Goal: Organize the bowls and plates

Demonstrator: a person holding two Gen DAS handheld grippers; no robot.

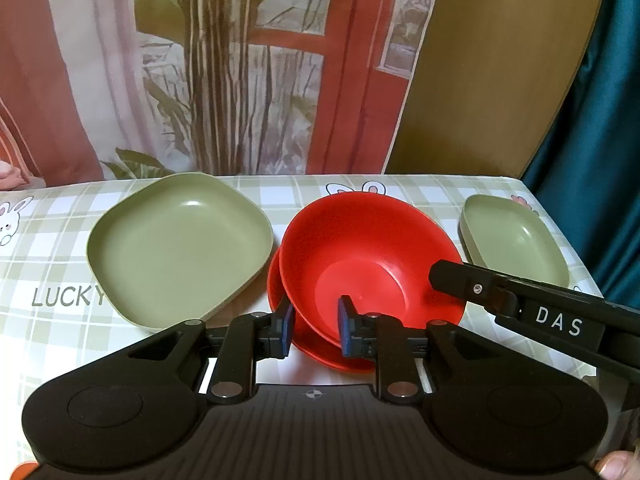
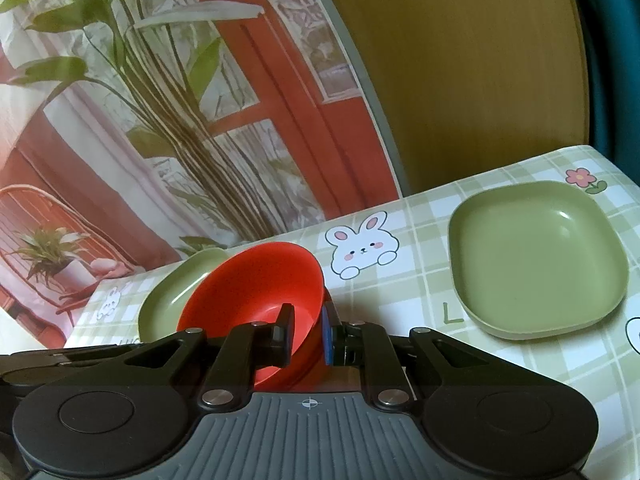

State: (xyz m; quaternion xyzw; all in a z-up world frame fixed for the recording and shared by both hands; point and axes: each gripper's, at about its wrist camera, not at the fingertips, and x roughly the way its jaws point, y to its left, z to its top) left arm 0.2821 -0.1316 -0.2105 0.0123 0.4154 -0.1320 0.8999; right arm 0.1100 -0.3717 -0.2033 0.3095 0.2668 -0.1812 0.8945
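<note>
Only the left view shows two red bowls nested: the upper bowl [image 1: 372, 256] tilts in a lower bowl [image 1: 320, 344] on the cloth [image 1: 304, 188], between two green plates. The left gripper [image 1: 314, 326] straddles the upper rim, pads apart from it. The right gripper [image 2: 306, 330] clamps that bowl's rim (lower bowl mostly hidden here). The left plate [image 1: 180, 248] is whole; the right plate [image 1: 516, 240] is partly covered.

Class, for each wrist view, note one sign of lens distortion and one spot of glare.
Left wrist view: the table edge bows and the corners go dark; a highlight sits on the large green plate. Right wrist view: the wooden panel curves; glare streaks the green plate.
</note>
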